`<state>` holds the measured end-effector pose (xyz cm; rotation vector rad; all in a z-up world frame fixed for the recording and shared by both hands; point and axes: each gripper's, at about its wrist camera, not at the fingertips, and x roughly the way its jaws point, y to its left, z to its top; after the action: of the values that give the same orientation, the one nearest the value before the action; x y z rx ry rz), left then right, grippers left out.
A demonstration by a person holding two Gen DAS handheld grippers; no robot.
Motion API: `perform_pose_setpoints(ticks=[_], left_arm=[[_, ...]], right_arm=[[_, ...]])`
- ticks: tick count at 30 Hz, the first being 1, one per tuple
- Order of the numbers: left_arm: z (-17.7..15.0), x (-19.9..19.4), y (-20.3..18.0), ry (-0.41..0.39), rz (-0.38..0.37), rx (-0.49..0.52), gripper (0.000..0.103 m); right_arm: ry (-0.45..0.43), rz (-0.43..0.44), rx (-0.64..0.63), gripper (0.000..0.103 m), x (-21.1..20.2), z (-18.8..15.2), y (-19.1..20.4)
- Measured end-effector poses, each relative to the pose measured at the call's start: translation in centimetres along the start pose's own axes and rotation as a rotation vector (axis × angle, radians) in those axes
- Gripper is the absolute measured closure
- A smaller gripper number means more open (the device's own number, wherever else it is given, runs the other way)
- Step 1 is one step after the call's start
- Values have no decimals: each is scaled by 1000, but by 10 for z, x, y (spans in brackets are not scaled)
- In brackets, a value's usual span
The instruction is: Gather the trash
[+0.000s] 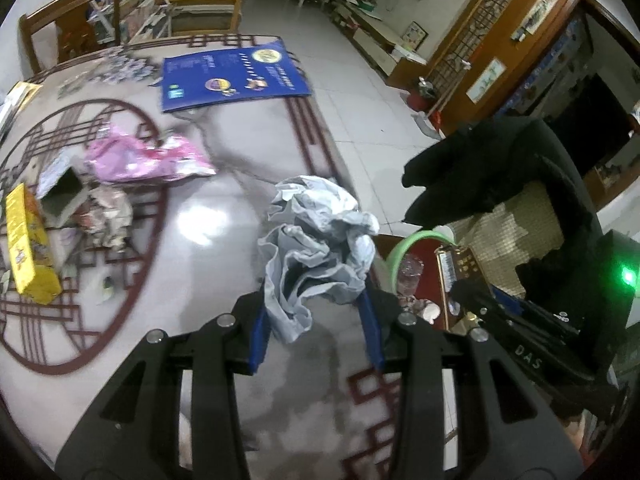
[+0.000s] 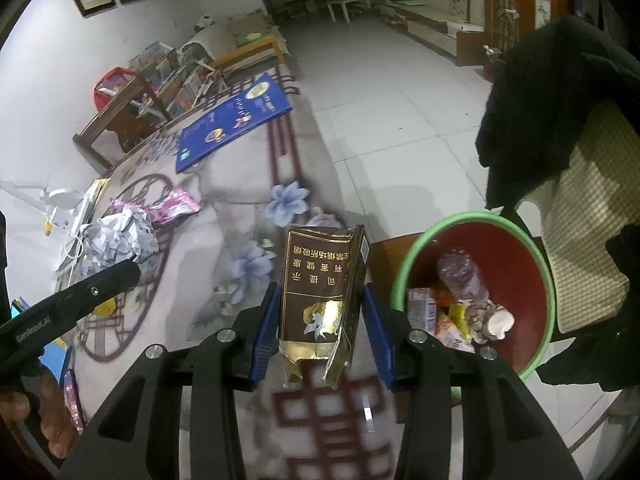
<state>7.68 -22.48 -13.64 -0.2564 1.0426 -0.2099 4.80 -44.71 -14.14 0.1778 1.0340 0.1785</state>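
My left gripper (image 1: 316, 300) is shut on a crumpled grey-white paper (image 1: 320, 236), held above the table near its right edge. My right gripper (image 2: 320, 312) is shut on a torn brown and gold cigarette carton (image 2: 320, 296), held over the table edge just left of the bin. The red trash bin with a green rim (image 2: 532, 264) stands on the floor at the right and holds a plastic bottle (image 2: 460, 276) and wrappers. The bin's rim also shows in the left wrist view (image 1: 420, 238). The left gripper and its paper show in the right wrist view (image 2: 116, 240).
On the table lie a pink wrapper (image 1: 148, 158), a yellow box (image 1: 26, 244), a crumpled printed wrapper (image 1: 108, 212), a small open grey box (image 1: 64, 196) and a blue poster (image 1: 232, 74). A chair draped with a black coat (image 2: 552, 112) stands behind the bin. Wooden chairs (image 1: 80, 20) stand beyond the table.
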Motion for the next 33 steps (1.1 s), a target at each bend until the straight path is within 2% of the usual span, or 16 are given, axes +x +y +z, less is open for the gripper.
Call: perform_pose_setpoints(ticks=[13, 22, 23, 24, 25, 26, 28, 30, 33], left_arm=[[1, 69, -105, 131, -140, 165, 66], [2, 102, -165, 193, -214, 265, 66], [3, 103, -169, 195, -219, 273, 64], [4, 104, -173, 194, -224, 282, 56], [6, 104, -175, 189, -226, 290, 46], [7, 103, -176, 178, -223, 290, 27], [11, 98, -172, 152, -233, 280, 24], [14, 94, -164, 145, -225, 271, 24], [21, 79, -128, 93, -173, 212, 24]], right_arm=[[-13, -123, 175, 62, -21, -7, -115], [-31, -174, 237, 62, -28, -8, -153], [-31, -175, 237, 62, -28, -7, -156], [-31, -177, 236, 61, -28, -7, -157], [-32, -184, 235, 59, -27, -7, -157], [-36, -195, 236, 52, -26, -6, -158], [-45, -208, 249, 37, -23, -5, -159], [-53, -217, 257, 37, -22, -5, -159], [-52, -212, 257, 38, -20, -3, -154]])
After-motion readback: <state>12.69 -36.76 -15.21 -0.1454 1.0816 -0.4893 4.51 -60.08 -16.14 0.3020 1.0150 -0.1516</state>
